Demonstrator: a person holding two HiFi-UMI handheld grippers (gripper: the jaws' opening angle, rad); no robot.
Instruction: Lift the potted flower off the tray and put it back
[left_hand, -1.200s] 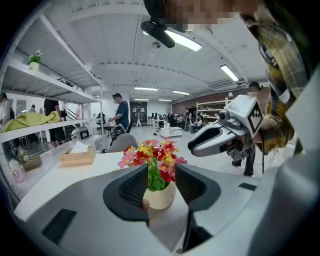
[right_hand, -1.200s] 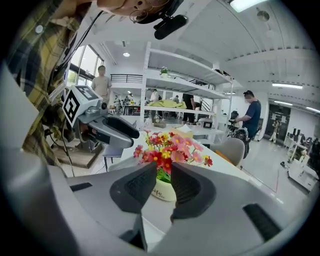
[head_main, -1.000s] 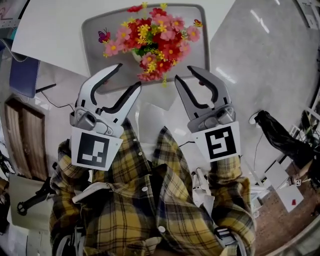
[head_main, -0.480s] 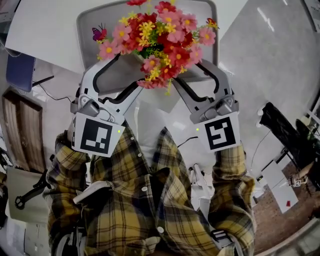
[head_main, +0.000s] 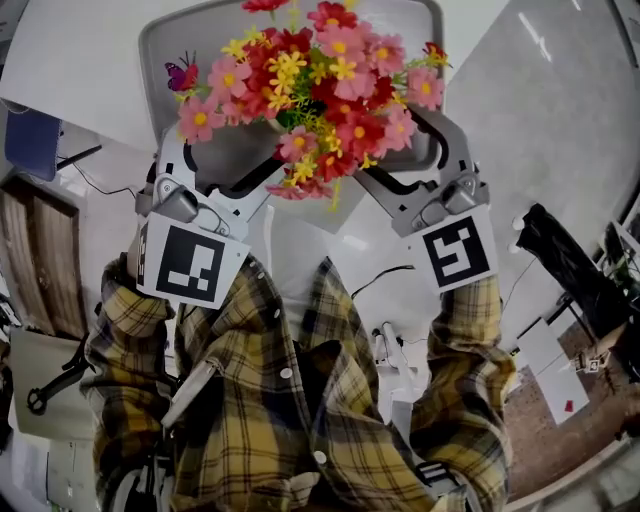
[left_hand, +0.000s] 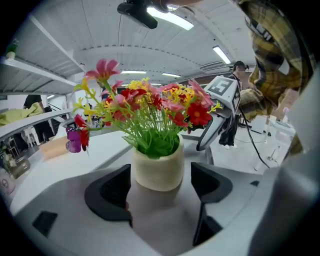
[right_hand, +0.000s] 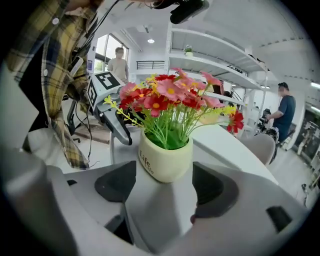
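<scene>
Left hand-held gripper (left_hand: 161, 175): jaws set wide, holding nothing. The cream pot (left_hand: 157, 167) of the potted flower (head_main: 310, 90) stands between its matt black pads. The near-side pad is just beside the pot wall and the other pad stands clear of it.

Right hand-held gripper (right_hand: 164, 177): jaws likewise wide, straddling the same pot from the opposite side. Both pads are close to the pot, but no grip is evident.

The pot is smooth and rounded and is printed "Life". It rests on the flat grey tray (head_main: 200, 40) directly ahead of both sets of jaws.

Above the jaws, a dense spread of red, pink and yellow blossoms on thin green stems overhangs the jaw tips in the head view. A purple butterfly (head_main: 181, 75) sits on the bouquet's edge, outboard of the left hand-held gripper.

The tray has rounded corners and lies on a white desk (head_main: 80, 60). Behind the grippers are yellow plaid sleeves (head_main: 455, 340).
</scene>
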